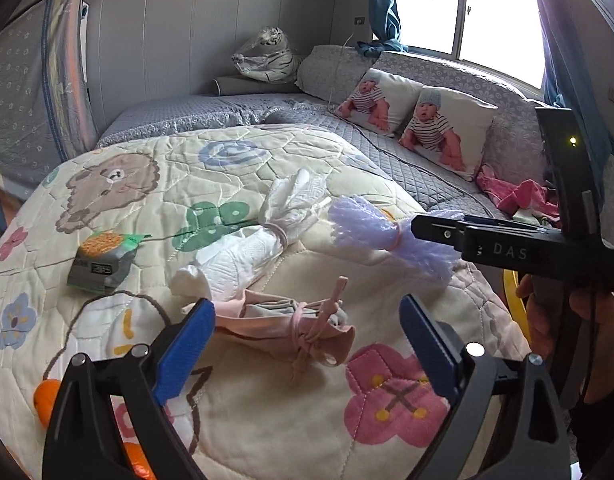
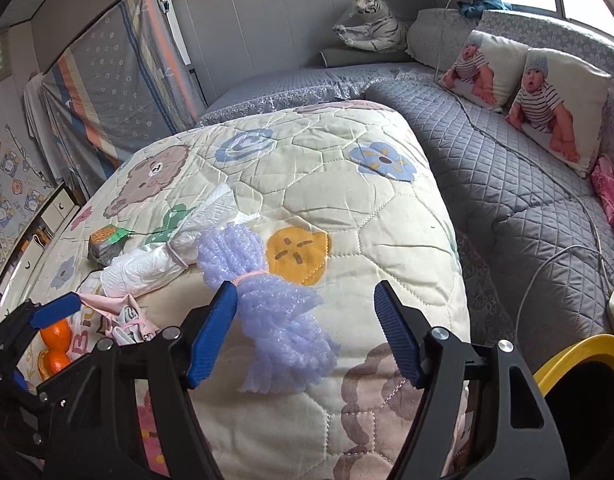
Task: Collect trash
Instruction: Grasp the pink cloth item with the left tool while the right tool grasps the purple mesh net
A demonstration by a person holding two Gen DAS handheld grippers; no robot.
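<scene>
Purple foam bundle (image 2: 267,304) lies on the quilt (image 2: 347,184) — right gripper (image 2: 305,336) and left gripper (image 1: 307,344) both gape empty.

A plush tiger (image 1: 269,56) sits behind the cartoon quilt (image 1: 211,152), two baby-print pillows (image 1: 415,120) to its right.

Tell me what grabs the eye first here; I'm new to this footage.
The purple foam-net bundle lies on the cartoon quilt, between the open fingers of the right gripper. Left of it lie a tied white paper bundle and a pink cloth bundle, the latter before the open left gripper.
</scene>
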